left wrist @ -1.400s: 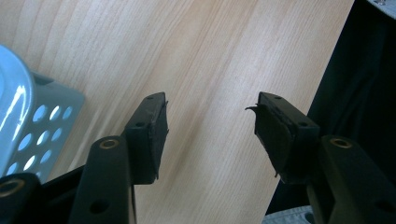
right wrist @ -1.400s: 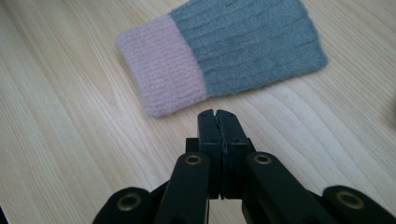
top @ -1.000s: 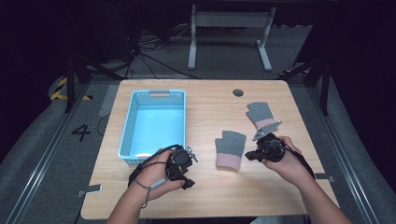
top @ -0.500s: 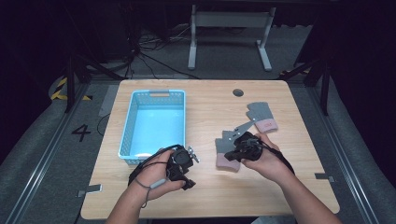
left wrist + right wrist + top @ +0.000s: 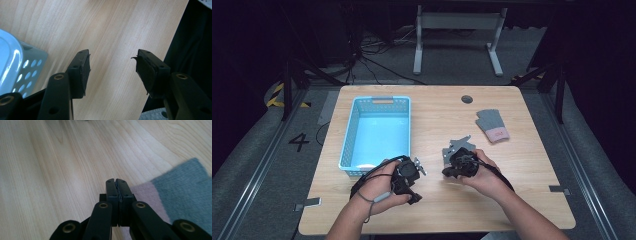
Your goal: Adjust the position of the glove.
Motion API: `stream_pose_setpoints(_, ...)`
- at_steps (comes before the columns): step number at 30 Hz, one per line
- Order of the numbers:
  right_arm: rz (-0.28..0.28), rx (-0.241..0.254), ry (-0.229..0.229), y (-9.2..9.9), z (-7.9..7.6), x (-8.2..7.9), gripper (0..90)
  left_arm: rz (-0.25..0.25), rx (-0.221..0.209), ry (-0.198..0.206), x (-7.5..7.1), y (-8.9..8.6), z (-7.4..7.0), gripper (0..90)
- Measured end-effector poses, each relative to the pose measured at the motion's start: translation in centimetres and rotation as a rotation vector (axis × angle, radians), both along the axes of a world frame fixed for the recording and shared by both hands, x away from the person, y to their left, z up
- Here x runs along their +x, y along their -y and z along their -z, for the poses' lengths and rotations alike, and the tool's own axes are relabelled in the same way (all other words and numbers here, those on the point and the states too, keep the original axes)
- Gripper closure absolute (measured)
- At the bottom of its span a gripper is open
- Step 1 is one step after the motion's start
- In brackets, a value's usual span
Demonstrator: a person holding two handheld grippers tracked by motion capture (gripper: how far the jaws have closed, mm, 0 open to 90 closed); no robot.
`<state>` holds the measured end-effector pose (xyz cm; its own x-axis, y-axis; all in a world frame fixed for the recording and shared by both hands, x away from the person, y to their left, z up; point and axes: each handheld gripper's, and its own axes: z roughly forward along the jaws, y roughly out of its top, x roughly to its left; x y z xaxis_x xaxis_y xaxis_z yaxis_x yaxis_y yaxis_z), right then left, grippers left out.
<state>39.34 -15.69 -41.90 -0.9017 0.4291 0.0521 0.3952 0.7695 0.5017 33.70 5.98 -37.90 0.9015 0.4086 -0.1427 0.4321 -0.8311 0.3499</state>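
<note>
Right gripper (image 5: 451, 169) with jaws pressed together and empty, beside a grey glove (image 5: 185, 202) near the table's middle.

Judged step: reaching for this glove; next, the jaws must open. Left gripper (image 5: 112, 68) rests half open, holding nothing, beside the blue basket (image 5: 357, 117). Second glove (image 5: 492, 125) lies apart. Pale wooden table (image 5: 532, 165), dark room.

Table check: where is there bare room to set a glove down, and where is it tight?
Bare wood lies between the blue basket and the far glove, and along the table's right front edge. The front middle is crowded: left hand-held gripper, right hand-held gripper and the near glove.
</note>
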Motion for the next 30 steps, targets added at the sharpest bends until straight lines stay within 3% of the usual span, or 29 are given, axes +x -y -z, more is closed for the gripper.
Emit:
stream_pose_setpoints(8,-0.019,0.0,0.002,-1.4,0.7,0.0,89.7,-0.002,-0.001,0.005,0.0,-0.2,0.1,44.6)
stream_pose_setpoints(11,-0.018,-0.01,0.002,-1.7,1.0,0.0,89.7,-0.01,0.02,0.015,0.0,-0.1,0.2,44.2)
stream_pose_setpoints(30,0.014,-0.028,-0.039,0.3,1.0,0.1,89.6,0.008,0.015,0.013,0.3,0.3,0.1,42.2)
